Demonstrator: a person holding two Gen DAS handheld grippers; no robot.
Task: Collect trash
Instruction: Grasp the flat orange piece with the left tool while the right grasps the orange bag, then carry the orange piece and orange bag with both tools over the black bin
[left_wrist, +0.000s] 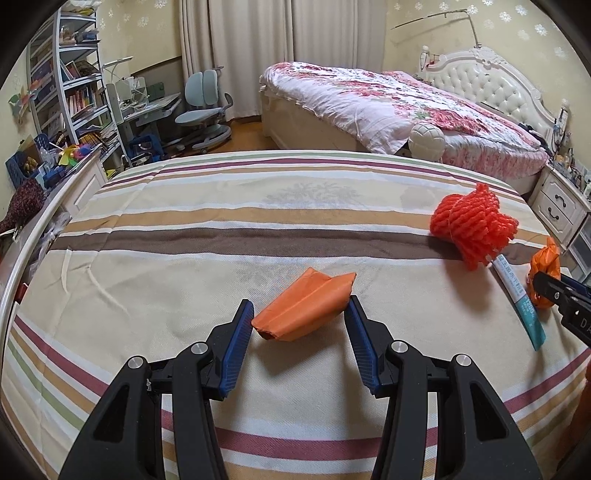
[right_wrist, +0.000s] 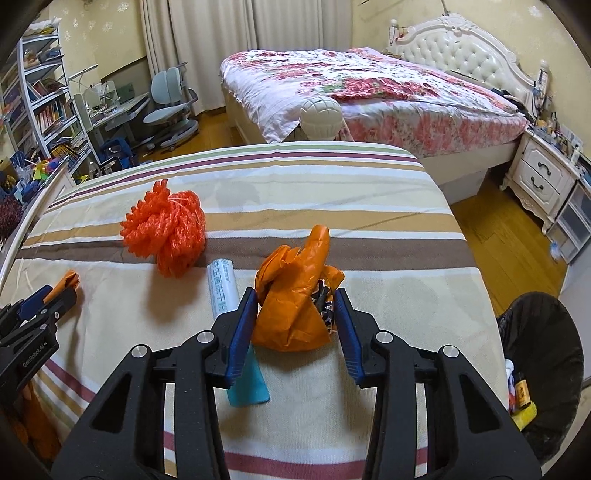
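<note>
On the striped bed cover (left_wrist: 184, 258) lies a folded orange paper wrapper (left_wrist: 303, 310), between the open fingers of my left gripper (left_wrist: 300, 308). My right gripper (right_wrist: 295, 297) is open around a crumpled orange plastic bag (right_wrist: 291, 295) with dark scraps inside; the pads stand close to its sides. A red foam fruit net (right_wrist: 166, 229) (left_wrist: 472, 225) lies beyond, and a white-and-teal tube (right_wrist: 225, 291) (left_wrist: 517, 295) lies just left of the bag. The right gripper also shows at the edge of the left wrist view (left_wrist: 546, 291), and the left gripper shows in the right wrist view (right_wrist: 48, 299).
A black-lined trash bin (right_wrist: 539, 369) with some rubbish stands on the wood floor right of the bed. A second bed with a floral quilt (right_wrist: 351, 85), a white nightstand (right_wrist: 546, 177), a desk chair (right_wrist: 170, 99) and bookshelves (left_wrist: 74, 92) lie beyond.
</note>
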